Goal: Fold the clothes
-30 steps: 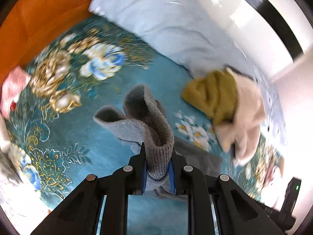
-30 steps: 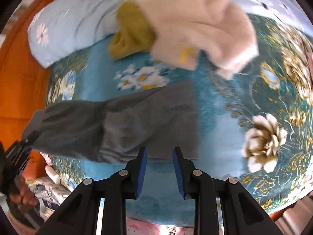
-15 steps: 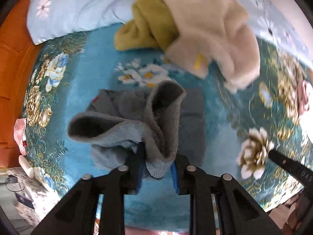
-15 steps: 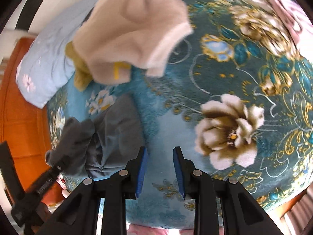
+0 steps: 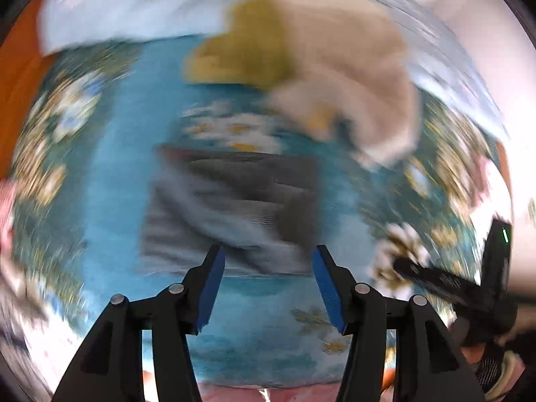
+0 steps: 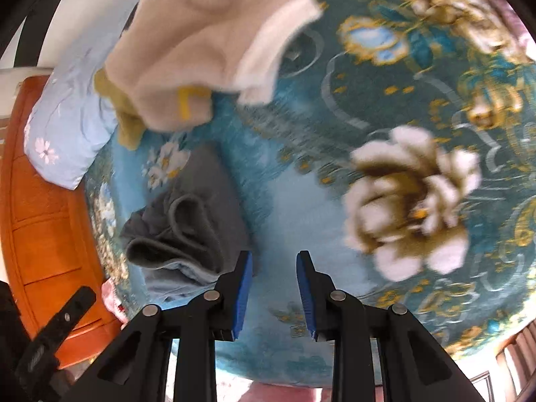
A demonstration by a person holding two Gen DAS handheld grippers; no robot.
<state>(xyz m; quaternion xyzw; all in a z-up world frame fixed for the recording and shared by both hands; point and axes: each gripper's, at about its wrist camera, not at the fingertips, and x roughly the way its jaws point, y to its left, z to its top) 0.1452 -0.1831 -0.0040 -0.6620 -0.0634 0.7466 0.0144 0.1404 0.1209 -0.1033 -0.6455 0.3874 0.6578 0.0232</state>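
Left wrist view, blurred: the left hand-held gripper point(image 5: 266, 279) is hovering with jaws spread wide, holding nothing, just short of the crumpled grey knit garment point(image 5: 231, 207) lying on the teal floral bedspread point(image 5: 110, 174). Right wrist view: the grey garment point(image 6: 191, 221) is sitting left of the right hand-held gripper point(image 6: 273, 286), whose jaws are standing narrowly apart, empty. The cream fleece garment point(image 6: 204, 43) is lying beyond, overlapping the mustard cloth point(image 6: 125, 120).

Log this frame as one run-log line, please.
left tongs open, empty | right tongs open, empty | grey garment bunched on bedspread | left view blurred
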